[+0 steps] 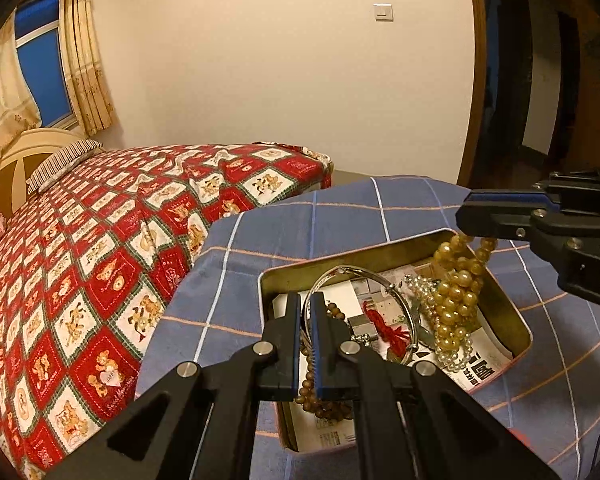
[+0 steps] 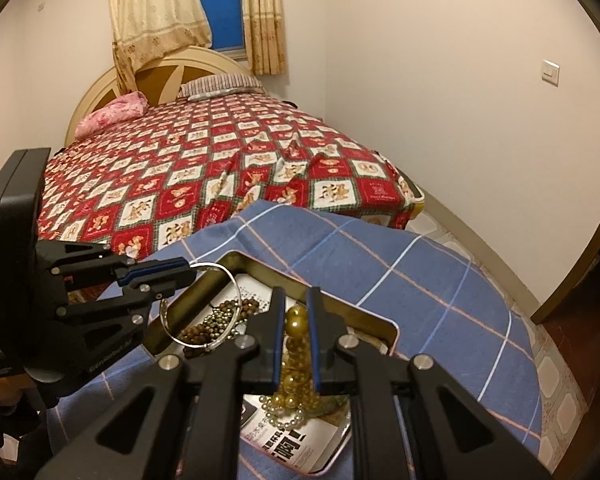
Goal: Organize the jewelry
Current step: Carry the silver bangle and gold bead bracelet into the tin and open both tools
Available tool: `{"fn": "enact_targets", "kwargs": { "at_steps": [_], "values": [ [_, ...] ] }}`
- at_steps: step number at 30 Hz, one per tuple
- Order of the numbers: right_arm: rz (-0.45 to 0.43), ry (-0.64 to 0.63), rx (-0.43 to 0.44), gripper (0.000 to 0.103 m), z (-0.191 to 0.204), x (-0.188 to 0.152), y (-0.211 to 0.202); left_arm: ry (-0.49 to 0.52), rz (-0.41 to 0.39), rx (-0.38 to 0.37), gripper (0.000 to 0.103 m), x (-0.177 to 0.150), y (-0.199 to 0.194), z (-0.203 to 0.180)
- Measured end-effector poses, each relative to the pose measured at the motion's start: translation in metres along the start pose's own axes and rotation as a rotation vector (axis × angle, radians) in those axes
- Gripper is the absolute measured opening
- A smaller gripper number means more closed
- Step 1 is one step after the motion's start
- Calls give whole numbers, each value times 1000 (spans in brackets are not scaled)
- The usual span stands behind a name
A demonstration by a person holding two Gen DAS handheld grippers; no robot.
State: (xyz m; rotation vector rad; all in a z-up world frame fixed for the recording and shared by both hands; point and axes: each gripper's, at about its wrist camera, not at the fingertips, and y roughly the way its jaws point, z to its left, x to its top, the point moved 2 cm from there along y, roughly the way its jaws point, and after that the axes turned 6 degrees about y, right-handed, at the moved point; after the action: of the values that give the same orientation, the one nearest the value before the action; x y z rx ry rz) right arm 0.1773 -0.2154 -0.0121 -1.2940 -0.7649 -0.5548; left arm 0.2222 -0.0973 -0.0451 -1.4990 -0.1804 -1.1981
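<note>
Jewelry over the tin (image 1: 516, 322), both my grippers loaded.
My left gripper (image 1: 310, 308) pinches the bangle (image 1: 410, 312); my right gripper (image 2: 294, 314) clamps the amber beads (image 2: 296, 320).

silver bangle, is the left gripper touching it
Touching. The right wrist view shows the left gripper shut on the rim of the silver bangle, which hangs from it over the tin.

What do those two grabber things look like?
Both are black plastic, built from angled bars with triangle holes, joined by round silver pins. Each finger carries a blue pad. The left gripper has white lettering along its side, seen from the right wrist. The right gripper shows white letters beginning "DA".
</note>
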Motion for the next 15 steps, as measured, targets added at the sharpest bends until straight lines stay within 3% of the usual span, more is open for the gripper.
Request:
{"fn": "enact_targets", "kwargs": {
  "at_steps": [15],
  "values": [
    [48, 10, -18, 13, -6, -12, 23, -2, 37, 4, 4, -8, 16, -3]
  ]
}}
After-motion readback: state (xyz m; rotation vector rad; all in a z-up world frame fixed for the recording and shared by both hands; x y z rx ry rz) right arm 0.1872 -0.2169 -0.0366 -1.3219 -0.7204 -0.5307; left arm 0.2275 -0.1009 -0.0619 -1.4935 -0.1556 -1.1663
